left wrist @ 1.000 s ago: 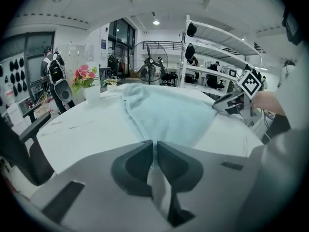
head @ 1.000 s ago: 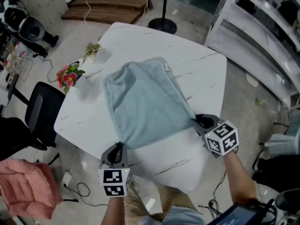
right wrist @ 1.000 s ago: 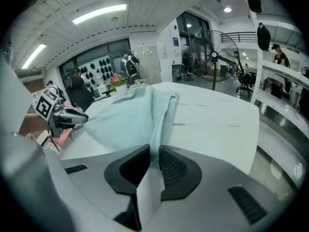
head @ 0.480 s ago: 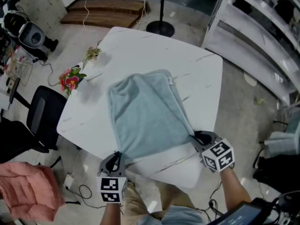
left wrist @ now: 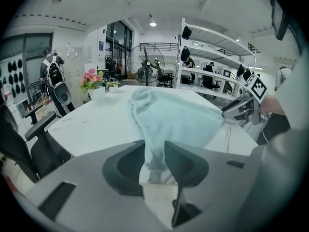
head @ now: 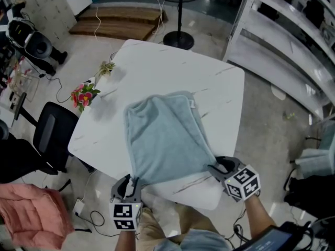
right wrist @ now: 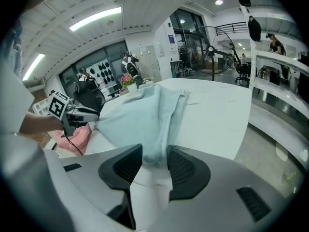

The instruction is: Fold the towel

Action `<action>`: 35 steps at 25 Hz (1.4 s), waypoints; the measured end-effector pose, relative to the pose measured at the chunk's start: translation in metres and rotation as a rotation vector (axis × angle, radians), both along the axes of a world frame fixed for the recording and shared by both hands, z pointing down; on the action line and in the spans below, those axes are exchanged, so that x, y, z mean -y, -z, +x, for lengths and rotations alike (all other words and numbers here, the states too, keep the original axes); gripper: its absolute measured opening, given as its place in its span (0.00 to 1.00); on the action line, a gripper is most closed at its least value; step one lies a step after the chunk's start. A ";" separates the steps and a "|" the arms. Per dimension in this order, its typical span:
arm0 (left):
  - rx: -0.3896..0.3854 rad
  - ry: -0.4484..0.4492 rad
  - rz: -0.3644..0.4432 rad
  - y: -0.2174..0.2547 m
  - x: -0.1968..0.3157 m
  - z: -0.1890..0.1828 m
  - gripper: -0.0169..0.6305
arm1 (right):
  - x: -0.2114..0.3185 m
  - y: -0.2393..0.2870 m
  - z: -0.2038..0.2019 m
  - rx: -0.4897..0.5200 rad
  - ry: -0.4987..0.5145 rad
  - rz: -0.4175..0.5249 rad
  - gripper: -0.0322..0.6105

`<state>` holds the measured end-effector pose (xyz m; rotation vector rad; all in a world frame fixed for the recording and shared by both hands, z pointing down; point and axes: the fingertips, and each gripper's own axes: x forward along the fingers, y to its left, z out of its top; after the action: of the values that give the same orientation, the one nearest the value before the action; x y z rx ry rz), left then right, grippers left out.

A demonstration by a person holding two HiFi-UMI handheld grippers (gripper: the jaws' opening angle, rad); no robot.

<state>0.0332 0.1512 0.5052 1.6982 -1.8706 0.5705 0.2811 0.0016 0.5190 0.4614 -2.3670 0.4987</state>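
Observation:
A light blue towel (head: pixel 165 135) lies folded on the white marble table (head: pixel 157 61), its near edge close to the table's front edge. My left gripper (head: pixel 133 182) is at the towel's near left corner. In the left gripper view that corner (left wrist: pixel 153 153) lies loose between the jaws of my left gripper (left wrist: pixel 154 151), which have just been opening. My right gripper (head: pixel 214 167) is at the near right corner. The right gripper view shows the towel (right wrist: pixel 145 115) ending between the parted jaws of my right gripper (right wrist: pixel 154 153), which have also just been opening.
Pink flowers (head: pixel 81 94) and a small plant (head: pixel 106 67) stand at the table's left edge. A black chair (head: pixel 49 137) and a pink cloth (head: pixel 31 216) are on the left. A fan stand (head: pixel 178 35) is behind the table, white shelving (head: pixel 282 41) to the right.
Both grippers have drawn the towel toward the table's near edge, and it now lies flatter. The jaws of both grippers have parted from the towel's corners.

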 end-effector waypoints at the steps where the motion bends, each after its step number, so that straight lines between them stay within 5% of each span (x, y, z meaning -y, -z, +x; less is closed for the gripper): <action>1: -0.004 0.006 0.017 0.007 0.002 -0.002 0.25 | 0.001 0.008 -0.002 0.023 0.011 -0.004 0.34; 9: 0.035 0.098 0.187 0.090 0.032 -0.037 0.32 | 0.048 0.089 -0.018 0.182 0.029 0.070 0.37; 17: 0.115 0.035 0.338 0.160 0.124 -0.081 0.32 | 0.133 0.159 -0.077 0.240 0.049 0.246 0.35; 25: 0.053 -0.291 0.189 0.085 0.198 -0.078 0.46 | 0.178 0.111 -0.131 0.160 0.097 0.189 0.30; 35: -0.001 -0.425 0.090 0.011 0.232 -0.096 0.41 | 0.202 0.020 -0.171 0.033 0.121 0.059 0.28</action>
<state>-0.0624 -0.0807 0.4939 2.1738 -1.5571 0.6537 0.1101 -0.2001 0.4986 0.3363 -2.4297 0.3843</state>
